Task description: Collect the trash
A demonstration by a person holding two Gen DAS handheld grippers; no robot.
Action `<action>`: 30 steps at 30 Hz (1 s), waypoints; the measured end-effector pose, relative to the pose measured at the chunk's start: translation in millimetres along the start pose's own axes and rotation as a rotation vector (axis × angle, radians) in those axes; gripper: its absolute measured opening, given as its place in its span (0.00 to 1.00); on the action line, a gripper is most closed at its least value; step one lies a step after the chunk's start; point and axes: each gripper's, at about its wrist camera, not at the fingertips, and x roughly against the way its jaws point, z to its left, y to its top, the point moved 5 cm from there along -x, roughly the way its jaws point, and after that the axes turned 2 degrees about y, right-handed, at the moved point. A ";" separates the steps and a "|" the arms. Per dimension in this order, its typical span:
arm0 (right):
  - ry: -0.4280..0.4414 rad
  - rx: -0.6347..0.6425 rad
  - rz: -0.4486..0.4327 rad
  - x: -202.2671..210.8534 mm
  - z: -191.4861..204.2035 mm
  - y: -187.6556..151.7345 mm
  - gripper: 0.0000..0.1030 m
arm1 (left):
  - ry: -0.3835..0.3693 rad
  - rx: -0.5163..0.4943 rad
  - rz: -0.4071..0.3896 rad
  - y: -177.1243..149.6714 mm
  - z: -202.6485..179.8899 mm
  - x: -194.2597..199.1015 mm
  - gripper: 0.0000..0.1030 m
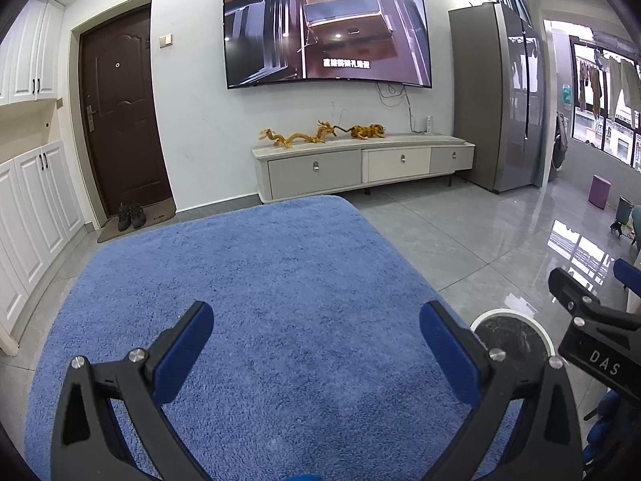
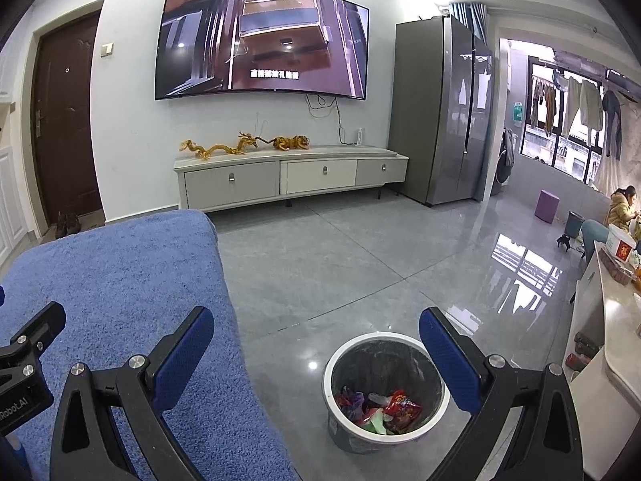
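Note:
A round white-rimmed trash bin [image 2: 386, 391] with a dark liner stands on the grey floor below my right gripper [image 2: 316, 344]. Several colourful wrappers [image 2: 380, 407] lie inside it. My right gripper is open and empty above the bin's left side. My left gripper [image 1: 316, 340] is open and empty over the blue fluffy cloth [image 1: 248, 292]. The bin's rim [image 1: 510, 314] shows at the right in the left wrist view, partly hidden by the right finger. The right gripper's body [image 1: 593, 328] shows at the far right there.
The blue cloth [image 2: 120, 300] covers a raised surface left of the bin. A TV cabinet [image 2: 288, 176], a grey fridge [image 2: 440, 112] and a brown door [image 1: 120, 112] stand along the far wall. A white counter [image 2: 617, 320] with items is at the right, and a seated person [image 2: 623, 204].

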 end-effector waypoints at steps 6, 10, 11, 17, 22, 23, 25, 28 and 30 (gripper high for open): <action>0.001 0.004 0.005 -0.6 1.8 0.1 1.00 | -0.002 0.004 0.000 0.4 4.3 -1.7 1.00; 0.002 0.006 0.006 -0.9 2.9 1.5 1.00 | -0.007 0.003 -0.004 -0.5 4.1 0.3 1.00; 0.002 0.006 0.007 -0.7 3.0 1.5 1.00 | -0.008 0.001 -0.005 -0.7 3.6 0.4 1.00; 0.002 0.007 0.004 -0.4 2.4 1.1 1.00 | -0.017 0.008 -0.006 -2.0 4.4 1.4 1.00; 0.003 0.007 0.004 -0.1 2.6 1.3 1.00 | -0.019 0.012 -0.009 -2.5 6.3 4.4 1.00; 0.003 0.008 0.004 -0.1 2.8 0.3 1.00 | -0.022 0.013 -0.008 -2.7 6.4 4.9 1.00; 0.004 0.007 0.003 0.7 2.9 0.5 1.00 | -0.025 0.011 -0.008 -3.2 6.3 6.0 1.00; 0.004 0.006 0.003 0.5 2.5 0.5 1.00 | -0.026 0.007 -0.007 -2.3 5.4 6.7 1.00; 0.003 0.006 0.004 0.2 2.2 0.5 1.00 | -0.027 0.006 -0.008 -2.3 5.1 7.7 1.00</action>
